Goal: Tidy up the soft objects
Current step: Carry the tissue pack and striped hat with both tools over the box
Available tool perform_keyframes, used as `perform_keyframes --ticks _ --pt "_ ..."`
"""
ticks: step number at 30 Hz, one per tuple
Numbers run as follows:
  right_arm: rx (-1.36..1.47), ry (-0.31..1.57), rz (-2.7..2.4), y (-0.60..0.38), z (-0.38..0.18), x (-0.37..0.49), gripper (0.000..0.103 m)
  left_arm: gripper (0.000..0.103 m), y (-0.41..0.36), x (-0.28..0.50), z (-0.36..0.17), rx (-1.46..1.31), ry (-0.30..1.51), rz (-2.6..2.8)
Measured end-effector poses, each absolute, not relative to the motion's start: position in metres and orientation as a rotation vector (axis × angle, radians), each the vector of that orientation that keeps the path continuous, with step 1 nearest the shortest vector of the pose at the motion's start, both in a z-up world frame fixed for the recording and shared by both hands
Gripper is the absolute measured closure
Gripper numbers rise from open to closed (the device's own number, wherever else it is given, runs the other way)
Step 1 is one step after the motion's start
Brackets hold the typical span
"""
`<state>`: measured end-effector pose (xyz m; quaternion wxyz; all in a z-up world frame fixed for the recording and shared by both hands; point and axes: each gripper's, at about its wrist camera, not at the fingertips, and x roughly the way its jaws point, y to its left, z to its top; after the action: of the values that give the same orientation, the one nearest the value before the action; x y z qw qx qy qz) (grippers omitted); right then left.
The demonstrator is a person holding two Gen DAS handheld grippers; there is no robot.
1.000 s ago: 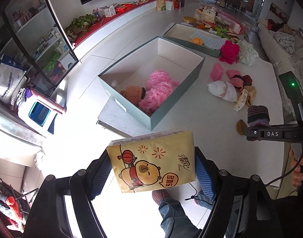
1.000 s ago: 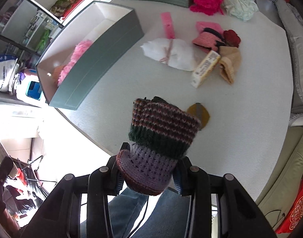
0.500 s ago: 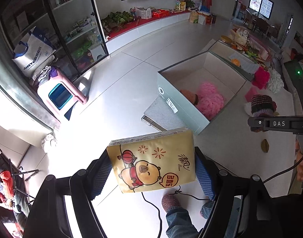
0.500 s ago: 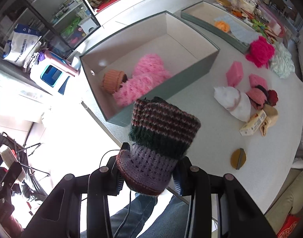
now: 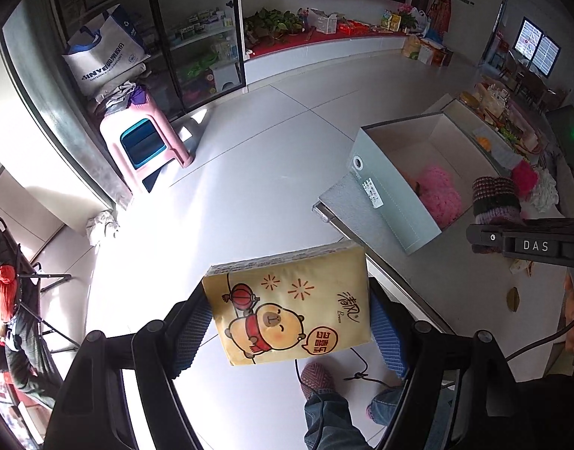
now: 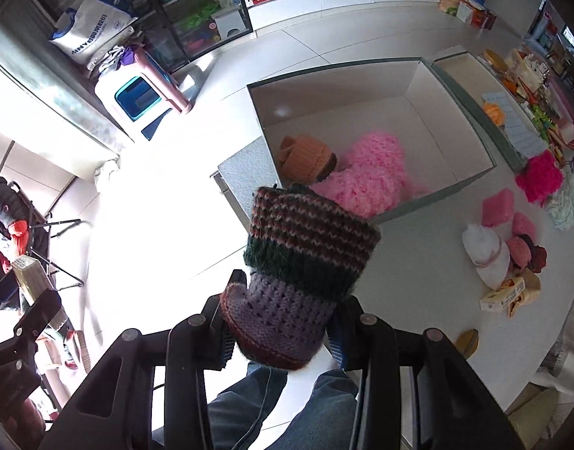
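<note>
My left gripper (image 5: 287,332) is shut on a yellow tissue pack (image 5: 290,302) with a cartoon bear, held over the floor off the table's near-left edge. My right gripper (image 6: 283,333) is shut on a striped knitted sock (image 6: 305,270), held in front of the open grey-green box (image 6: 429,202); the sock also shows in the left wrist view (image 5: 495,200). The box (image 5: 390,202) holds a fluffy pink item (image 6: 373,180) and an orange knitted item (image 6: 305,157).
Loose soft items lie on the white table (image 6: 418,262): a white bundle (image 6: 484,253), pink pieces (image 6: 497,208), a magenta pompom (image 6: 538,178). A second shallow box (image 6: 474,86) stands behind. A pink stool (image 5: 144,142) and glass cabinet stand on the floor at left.
Both grippers swung left and pulled back from the table with their loads held. The box moved from centre to the right in the left view; more floor shows.
</note>
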<state>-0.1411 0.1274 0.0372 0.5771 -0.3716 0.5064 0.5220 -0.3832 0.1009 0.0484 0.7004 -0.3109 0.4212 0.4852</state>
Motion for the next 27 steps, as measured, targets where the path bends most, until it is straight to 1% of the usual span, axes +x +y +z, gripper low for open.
perform_keyframes --ticks 9,16,22,27 --pt "-0.908 1.181 1.245 0.134 0.035 -0.161 0.060 0.025 0.100 -0.404 0.045 -0.721 0.930 1.118" --pt "-0.905 1.198 1.247 0.140 0.031 -0.175 0.060 0.025 0.101 -0.414 0.040 -0.713 0.958 1.121" --pt "-0.843 1.221 1.220 0.157 0.037 -0.171 0.060 0.025 0.107 -0.423 0.041 -0.739 0.965 1.124" --pt "-0.842 1.199 1.221 0.167 0.043 -0.162 0.060 0.025 0.113 -0.412 0.050 -0.734 0.949 1.138"
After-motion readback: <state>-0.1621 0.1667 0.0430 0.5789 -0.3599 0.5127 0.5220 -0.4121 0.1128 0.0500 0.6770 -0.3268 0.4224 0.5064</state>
